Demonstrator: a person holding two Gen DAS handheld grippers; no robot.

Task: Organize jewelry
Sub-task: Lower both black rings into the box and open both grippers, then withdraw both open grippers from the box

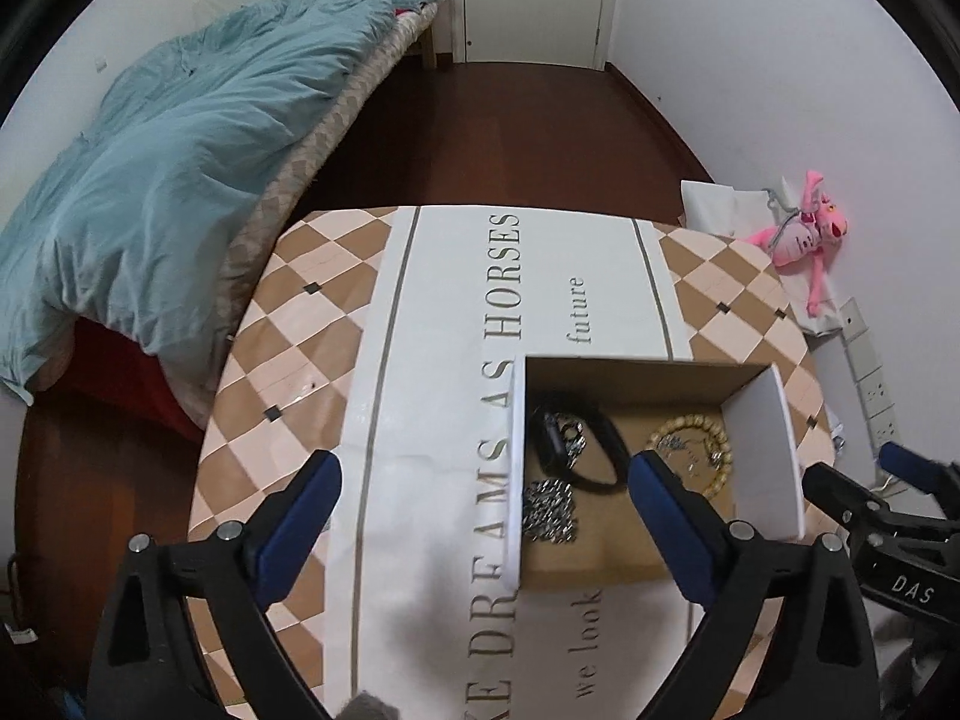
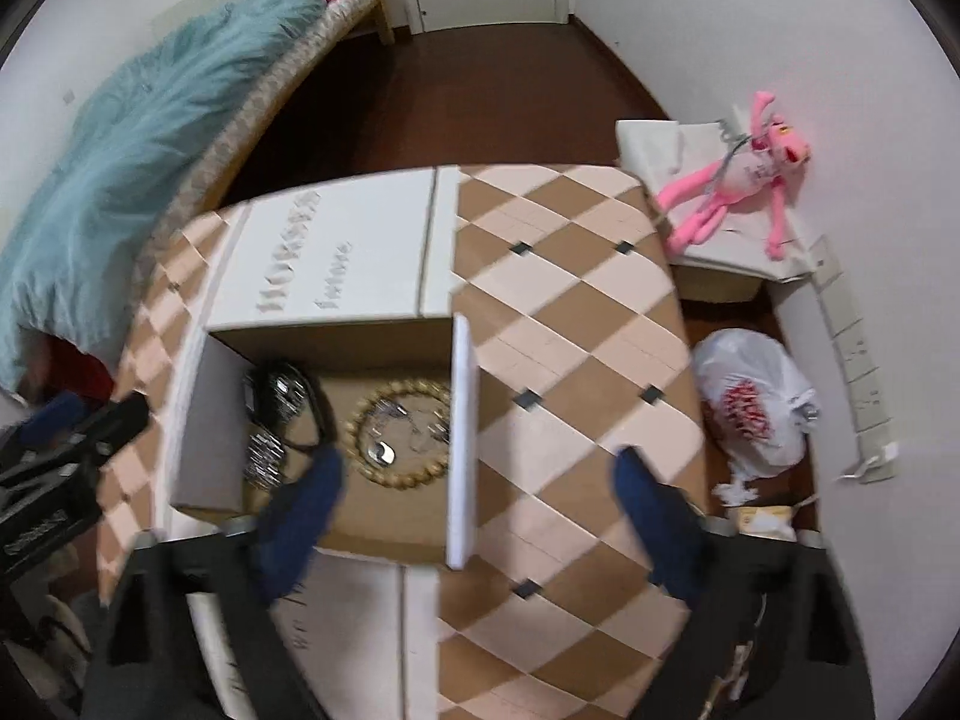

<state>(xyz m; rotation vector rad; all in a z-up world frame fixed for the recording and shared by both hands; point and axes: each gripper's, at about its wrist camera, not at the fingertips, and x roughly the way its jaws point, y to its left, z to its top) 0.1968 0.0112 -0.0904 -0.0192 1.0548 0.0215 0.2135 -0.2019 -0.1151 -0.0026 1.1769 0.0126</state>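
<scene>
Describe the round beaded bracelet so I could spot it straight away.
Find the checkered table and the open cardboard box on its white runner. The beaded bracelet lies flat on the box floor by the right-hand white wall. It alone is a golden ring of beads; its neighbours are a black watch and silver chain.

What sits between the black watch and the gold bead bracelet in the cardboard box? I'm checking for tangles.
Bare cardboard floor separates the black watch from the gold bead bracelet in the left wrist view; the right wrist view agrees.
</scene>
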